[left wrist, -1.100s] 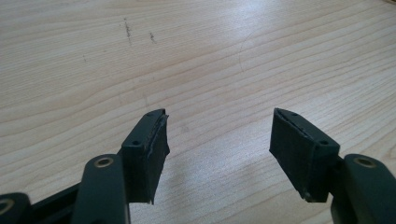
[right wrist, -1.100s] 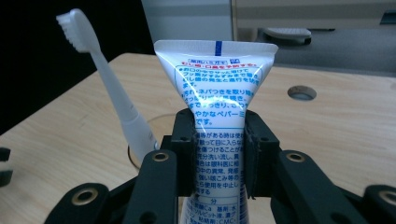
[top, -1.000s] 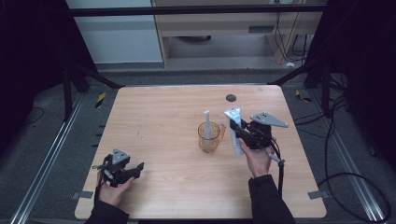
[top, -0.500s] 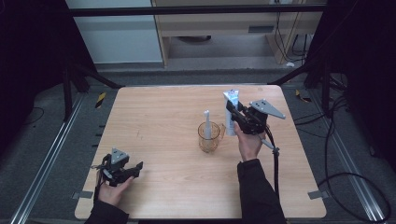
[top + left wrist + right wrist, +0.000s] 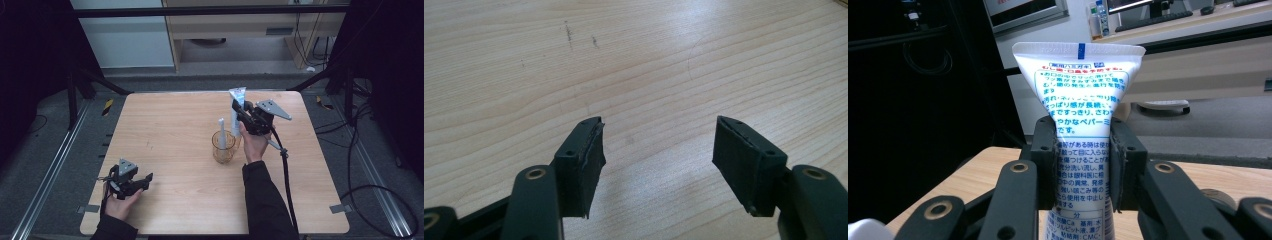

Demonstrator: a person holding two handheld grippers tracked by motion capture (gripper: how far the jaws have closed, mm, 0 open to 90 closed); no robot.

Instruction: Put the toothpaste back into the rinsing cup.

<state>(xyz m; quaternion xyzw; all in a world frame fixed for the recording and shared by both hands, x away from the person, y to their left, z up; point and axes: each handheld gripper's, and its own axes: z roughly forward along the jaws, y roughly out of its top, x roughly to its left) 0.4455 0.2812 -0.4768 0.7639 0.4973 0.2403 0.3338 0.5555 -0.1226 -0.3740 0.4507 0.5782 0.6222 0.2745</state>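
High view: a white, blue-printed plastic toothpaste tube is pinched upright by the right tool just beyond the clear glass cup already holding a white toothbrush, insertion remaining, while the left tool is spread idle at the near left of the wooden surface.

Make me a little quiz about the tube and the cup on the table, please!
1. True or false: the right gripper is shut on the toothpaste tube.
2. What stands inside the glass cup?
A. a spoon
B. a toothbrush
C. a pencil
3. Fill in: the left gripper has its jaws ____ over the bare table.

Key: 1 true; 2 B; 3 open.
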